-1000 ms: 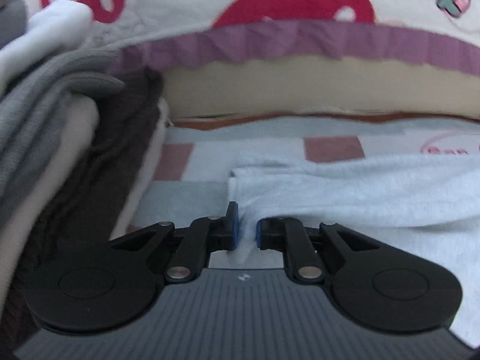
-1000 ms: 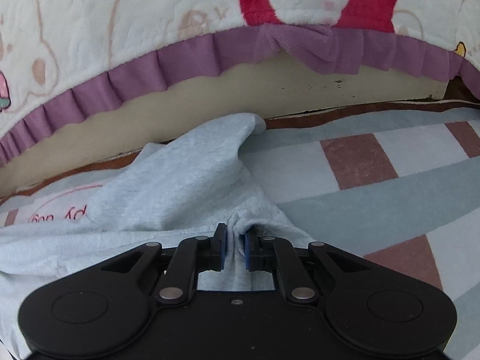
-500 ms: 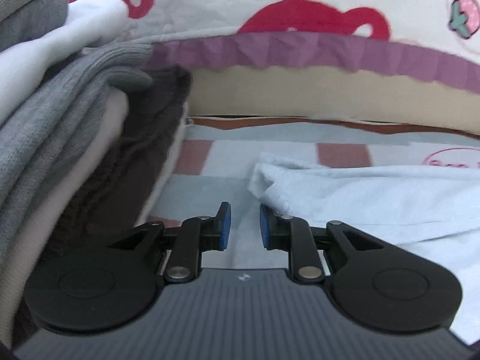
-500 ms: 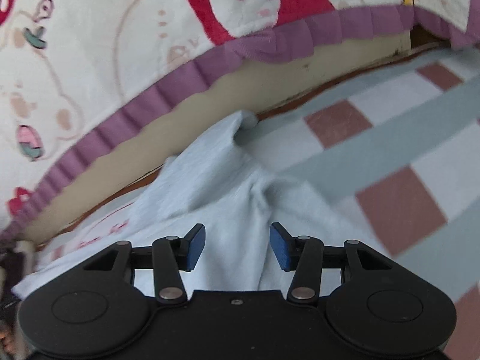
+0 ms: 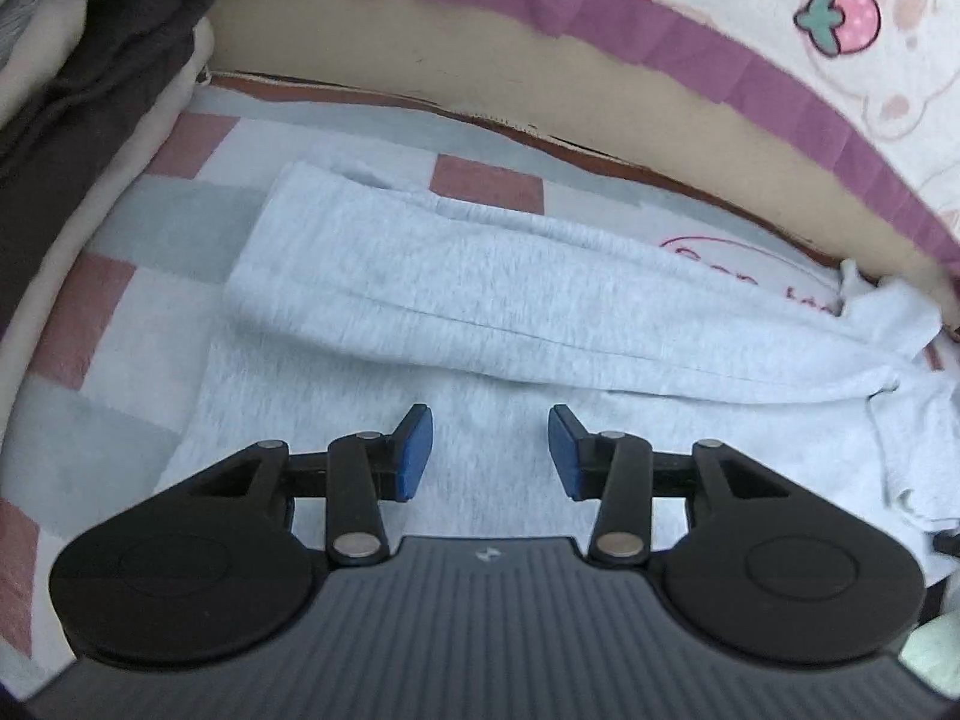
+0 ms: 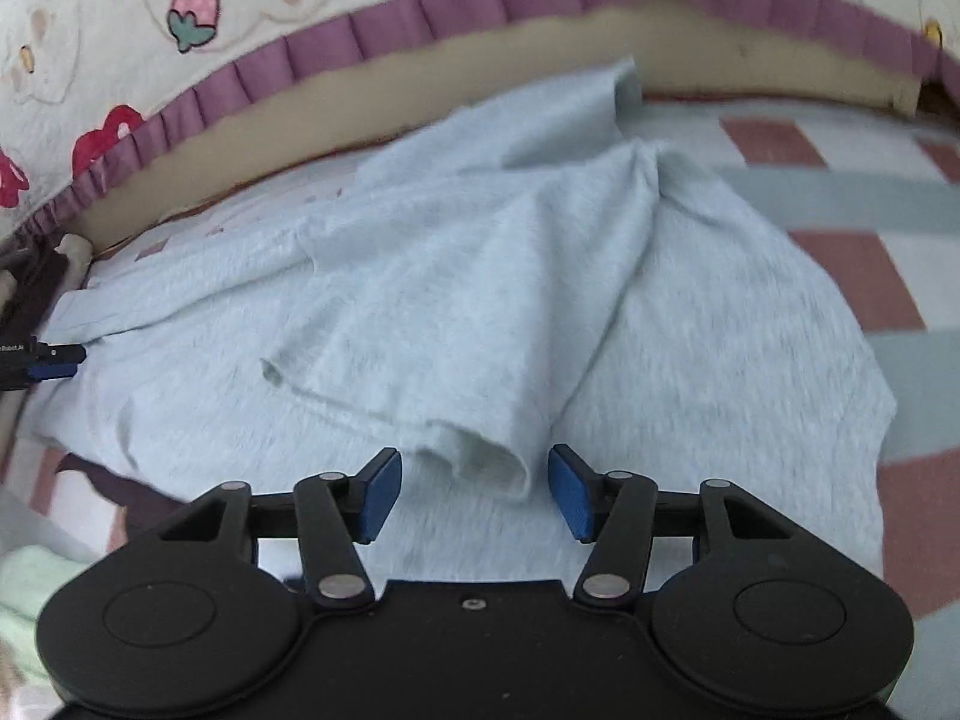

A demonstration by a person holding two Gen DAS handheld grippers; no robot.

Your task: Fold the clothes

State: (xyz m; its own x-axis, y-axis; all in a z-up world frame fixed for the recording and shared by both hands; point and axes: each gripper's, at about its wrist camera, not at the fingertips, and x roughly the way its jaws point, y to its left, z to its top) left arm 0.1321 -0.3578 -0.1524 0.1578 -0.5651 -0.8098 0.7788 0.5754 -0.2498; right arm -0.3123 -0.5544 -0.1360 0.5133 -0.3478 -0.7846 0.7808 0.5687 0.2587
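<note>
we see the pale grey shirt (image 5: 480,306) lying on the checked sheet (image 5: 120,228). left gripper (image 5: 490,450) and right gripper (image 6: 474,489) jaws just opened, hovering empty over cloth. only left view shows the folded pile (image 5: 78,60); only right view shows a crumpled sleeve (image 6: 474,408).

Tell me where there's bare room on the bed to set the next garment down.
Bare checked sheet lies right of the light grey garment, below the purple-frilled quilt. A narrower strip runs between the garment and the stack of folded clothes. The middle is covered.
</note>
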